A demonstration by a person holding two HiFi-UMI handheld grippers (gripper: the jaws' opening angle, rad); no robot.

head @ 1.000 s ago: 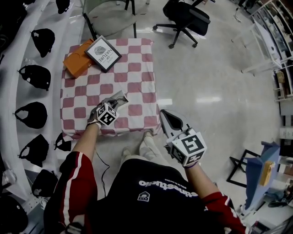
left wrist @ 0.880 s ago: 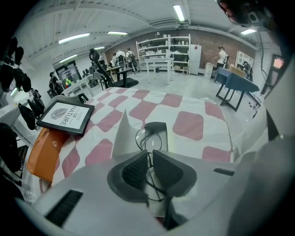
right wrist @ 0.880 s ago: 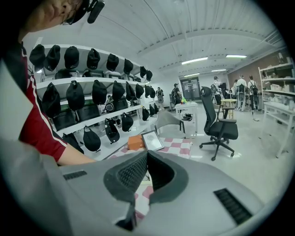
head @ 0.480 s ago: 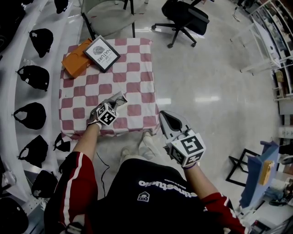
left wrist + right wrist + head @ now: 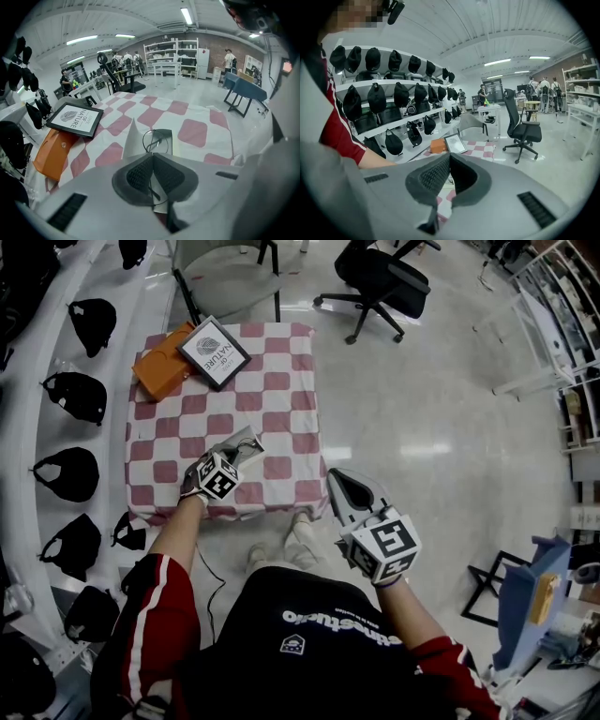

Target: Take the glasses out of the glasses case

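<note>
— What has the left gripper [image 5: 152, 158] got?
— Its jaws are pressed together on a thin arm of the glasses [image 5: 156, 139]. The round lens sits just over the open case [image 5: 134, 140] on the checked tablecloth [image 5: 272, 381].
— Touching the case?
— Can't tell.
— And the right gripper [image 5: 450, 159]?
— Jaws closed on nothing, held beside the table, over the floor [image 5: 441, 418].

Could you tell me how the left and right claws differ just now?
The left claw is shut on the glasses; the right claw is shut on nothing. The left claw is over the checked table; the right claw is beside it, over floor. Both are closed.
</note>
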